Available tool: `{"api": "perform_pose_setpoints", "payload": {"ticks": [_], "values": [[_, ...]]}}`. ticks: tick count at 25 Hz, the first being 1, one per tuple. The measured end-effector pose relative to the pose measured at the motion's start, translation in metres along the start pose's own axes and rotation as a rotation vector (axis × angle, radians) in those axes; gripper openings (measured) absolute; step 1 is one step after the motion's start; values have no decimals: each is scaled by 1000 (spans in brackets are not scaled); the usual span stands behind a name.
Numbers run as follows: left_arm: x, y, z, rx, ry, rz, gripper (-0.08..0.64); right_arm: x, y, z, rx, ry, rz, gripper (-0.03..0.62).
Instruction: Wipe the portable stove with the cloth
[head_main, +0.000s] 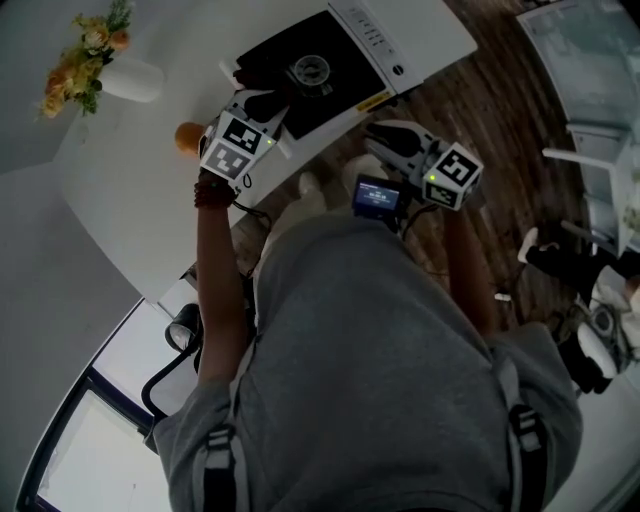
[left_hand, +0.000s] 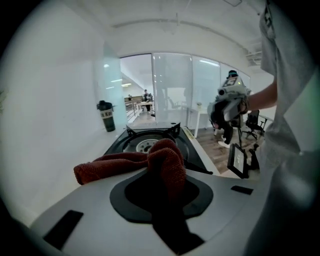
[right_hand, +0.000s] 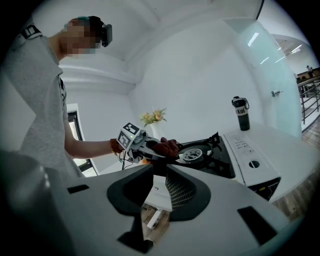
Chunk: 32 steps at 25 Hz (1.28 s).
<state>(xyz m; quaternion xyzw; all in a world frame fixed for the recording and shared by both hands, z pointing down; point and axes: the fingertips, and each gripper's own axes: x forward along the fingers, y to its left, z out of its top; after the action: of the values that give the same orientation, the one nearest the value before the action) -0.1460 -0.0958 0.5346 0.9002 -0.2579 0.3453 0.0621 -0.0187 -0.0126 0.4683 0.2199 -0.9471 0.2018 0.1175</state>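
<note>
Nearest: left gripper (head_main: 258, 100), clamped on a rust-red cloth (left_hand: 162, 160). Bunched between the jaws, one end trailing out to the left in the left gripper view. Held at the near-left corner of the portable stove (head_main: 345, 80) as the head view shows it; hard to tell whether touching the black top.

To the right, past the edge of the tabletop (head_main: 130, 200) and above the wooden floor (head_main: 500, 110): right gripper (right_hand: 167, 184), jaws together, nothing between them, pointed toward the stove.

Just beside the left gripper, a small orange round thing (head_main: 188, 137); further left, a white vase (head_main: 130, 78) of flowers.

Beyond the cloth, the burner ring (left_hand: 146, 145) in the middle of the black top, with a white control panel (right_hand: 250, 150) along one side.

Farthest along the tabletop, a dark bottle (left_hand: 106, 116), upright, well apart from the stove.
</note>
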Motion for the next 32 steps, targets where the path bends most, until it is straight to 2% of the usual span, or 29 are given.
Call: {"api": "perform_pose_setpoints", "payload": {"ticks": [3, 6, 8, 10, 13, 15, 18, 20, 21, 23, 25, 27, 29, 31, 32], "values": [[1, -18, -1, 53, 39, -38, 98, 9, 6, 9, -19, 9, 24, 89], [-3, -32, 1, 9, 28, -110, 98, 19, 14, 16, -74, 32, 55, 89], [-7, -37, 2, -38, -17, -153, 98, 25, 19, 19, -110, 51, 80, 89], [-13, -37, 2, -74, -108, -144, 98, 30, 23, 22, -138, 62, 101, 87], [-39, -31, 9, -122, -280, -58, 100, 38, 35, 29, -210, 63, 135, 95], [-70, -33, 28, -126, -418, -40, 100, 46, 47, 38, -293, 59, 166, 205], [-125, -56, 72, -87, -634, -111, 101, 60, 77, 54, -389, 39, 244, 283], [-156, -69, 95, -73, -753, -147, 101, 67, 99, 71, -377, -28, 306, 302], [-168, -70, 103, -70, -800, -134, 103, 70, 108, 80, -348, -68, 335, 304], [-183, -62, 111, -81, -874, -54, 105, 75, 122, 94, -276, -129, 394, 304], [-189, -53, 113, -124, -929, 11, 110, 80, 132, 100, -239, -155, 429, 304], [-188, -53, 115, -180, -973, -9, 112, 87, 134, 101, -245, -155, 411, 304], [-184, -63, 119, -206, -1000, -71, 119, 94, 127, 101, -250, -154, 344, 302], [-177, -74, 122, -217, -1012, -119, 143, 96, 117, 102, -247, -172, 267, 199], [-174, -78, 123, -222, -1015, -134, 178, 94, 113, 102, -244, -184, 240, 189]]}}
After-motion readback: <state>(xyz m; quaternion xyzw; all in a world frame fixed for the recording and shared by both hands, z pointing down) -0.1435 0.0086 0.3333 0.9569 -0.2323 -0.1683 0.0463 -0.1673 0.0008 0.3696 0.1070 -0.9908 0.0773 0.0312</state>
